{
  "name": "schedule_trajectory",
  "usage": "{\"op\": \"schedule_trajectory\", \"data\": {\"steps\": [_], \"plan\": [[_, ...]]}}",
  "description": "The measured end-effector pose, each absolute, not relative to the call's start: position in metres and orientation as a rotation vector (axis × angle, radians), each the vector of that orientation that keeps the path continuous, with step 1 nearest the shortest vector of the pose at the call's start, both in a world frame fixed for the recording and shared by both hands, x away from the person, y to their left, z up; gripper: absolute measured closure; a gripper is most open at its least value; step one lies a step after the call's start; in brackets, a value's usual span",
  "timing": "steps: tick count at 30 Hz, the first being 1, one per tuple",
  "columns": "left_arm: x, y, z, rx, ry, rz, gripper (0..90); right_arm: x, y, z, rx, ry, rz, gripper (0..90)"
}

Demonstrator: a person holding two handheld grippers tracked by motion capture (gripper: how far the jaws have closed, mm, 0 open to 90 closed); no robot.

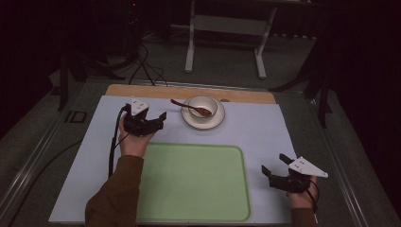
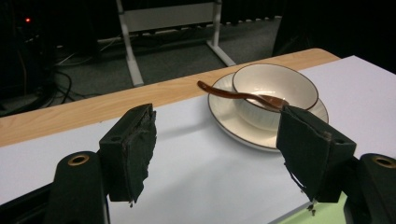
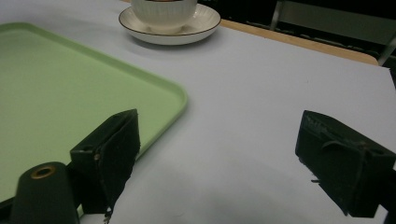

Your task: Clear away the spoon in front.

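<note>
A white bowl point(image 1: 202, 105) point(image 2: 274, 88) sits on a white saucer point(image 1: 188, 121) point(image 2: 224, 119) point(image 3: 205, 25) at the back of the pale mat. A brown spoon point(image 1: 189, 108) point(image 2: 233, 94) rests in the bowl, its handle pointing left over the rim. My left gripper point(image 1: 150, 117) point(image 2: 217, 154) hovers just left of the saucer, jaws wide open, nothing between them. My right gripper point(image 1: 276, 163) point(image 3: 217, 158) rests at the mat's right front, open and empty, beside the green tray point(image 1: 194, 182) point(image 3: 56, 93).
The pale mat point(image 1: 255, 132) covers a wooden tabletop whose bare strip point(image 1: 142, 90) runs along the back. A white metal frame point(image 1: 227, 28) and cables point(image 1: 146, 66) stand on the floor behind the table.
</note>
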State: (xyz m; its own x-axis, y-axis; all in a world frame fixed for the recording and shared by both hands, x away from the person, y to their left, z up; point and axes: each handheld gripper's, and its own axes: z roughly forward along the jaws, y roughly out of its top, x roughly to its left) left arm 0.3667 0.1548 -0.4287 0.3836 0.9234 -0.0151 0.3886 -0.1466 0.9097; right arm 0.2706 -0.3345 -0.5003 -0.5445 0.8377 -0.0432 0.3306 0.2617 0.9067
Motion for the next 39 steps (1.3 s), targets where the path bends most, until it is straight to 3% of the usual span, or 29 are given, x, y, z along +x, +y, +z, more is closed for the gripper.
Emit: {"op": "schedule_trajectory", "data": {"steps": [39], "plan": [[0.446,0.121,-0.453,1.748,1.221,0.662,27.2,0.272,-0.333,-0.501,1.063,2.017,1.26,13.7]]}}
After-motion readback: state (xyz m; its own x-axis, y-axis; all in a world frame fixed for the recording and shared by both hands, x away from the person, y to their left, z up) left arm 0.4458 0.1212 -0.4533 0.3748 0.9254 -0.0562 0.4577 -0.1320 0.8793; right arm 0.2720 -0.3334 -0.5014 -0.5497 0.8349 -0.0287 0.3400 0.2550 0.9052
